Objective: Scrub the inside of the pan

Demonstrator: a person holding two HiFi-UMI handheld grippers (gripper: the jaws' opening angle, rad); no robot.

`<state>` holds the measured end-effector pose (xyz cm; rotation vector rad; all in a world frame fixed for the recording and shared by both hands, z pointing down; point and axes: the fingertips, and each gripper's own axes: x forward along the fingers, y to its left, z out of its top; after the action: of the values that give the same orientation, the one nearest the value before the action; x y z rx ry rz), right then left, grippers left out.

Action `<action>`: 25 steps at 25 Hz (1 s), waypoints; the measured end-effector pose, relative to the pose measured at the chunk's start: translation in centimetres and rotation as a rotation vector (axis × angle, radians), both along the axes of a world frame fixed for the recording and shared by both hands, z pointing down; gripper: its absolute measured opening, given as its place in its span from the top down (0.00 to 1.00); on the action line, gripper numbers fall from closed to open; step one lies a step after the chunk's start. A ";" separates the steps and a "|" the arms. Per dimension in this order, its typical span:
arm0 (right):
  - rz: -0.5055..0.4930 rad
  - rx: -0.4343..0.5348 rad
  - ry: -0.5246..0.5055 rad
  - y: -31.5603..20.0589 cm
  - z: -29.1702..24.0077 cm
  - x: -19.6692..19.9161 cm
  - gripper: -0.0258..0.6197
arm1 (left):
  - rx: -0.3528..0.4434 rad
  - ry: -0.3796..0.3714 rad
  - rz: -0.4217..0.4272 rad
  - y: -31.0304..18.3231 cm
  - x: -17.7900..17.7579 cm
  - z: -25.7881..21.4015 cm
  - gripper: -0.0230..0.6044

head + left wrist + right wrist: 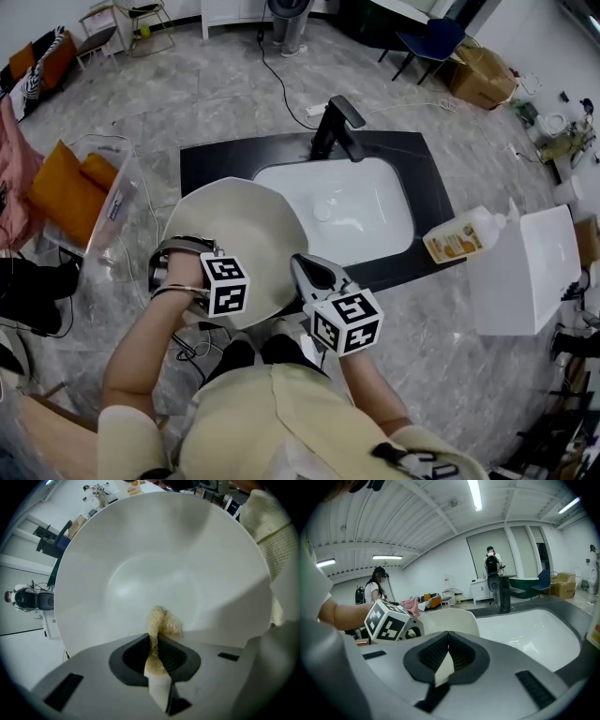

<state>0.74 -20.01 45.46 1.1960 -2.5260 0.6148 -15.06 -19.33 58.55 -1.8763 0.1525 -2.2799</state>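
The cream pan [234, 234] is tilted over the left edge of the black counter [211, 159], beside the white sink [375, 202]. The left gripper [157, 644] pinches a tan sponge [163, 619] against the pan's inside. The right gripper [447, 652] clamps the pan's edge. Grey marbled floor [234, 84] surrounds the counter.

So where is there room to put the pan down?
The white basin is bare: pan at its left, faucet behind, soap bottle at its right. The black counter strip left of the faucet is bare too. The front left is crowded by the pan.
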 end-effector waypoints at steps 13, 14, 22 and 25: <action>0.009 -0.019 0.010 0.2 0.4 0.3 0.94 | 0.258 0.037 -0.240 -6.6 -1.2 -0.4 0.88; 0.010 -0.020 0.009 0.2 0.4 0.4 0.94 | 0.274 0.040 -0.252 -6.9 -1.2 -0.4 0.88; 0.017 -0.031 0.014 0.4 0.7 0.8 0.94 | 0.343 0.069 -0.319 -8.7 -0.6 -0.4 0.88; 0.018 -0.033 0.015 0.4 0.7 0.9 0.94 | 0.361 0.098 -0.342 -9.5 -0.2 -0.5 0.88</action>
<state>1.64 -19.56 46.21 1.2087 -2.4861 0.6467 -15.25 -28.87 58.05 -1.8766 0.8976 -2.1641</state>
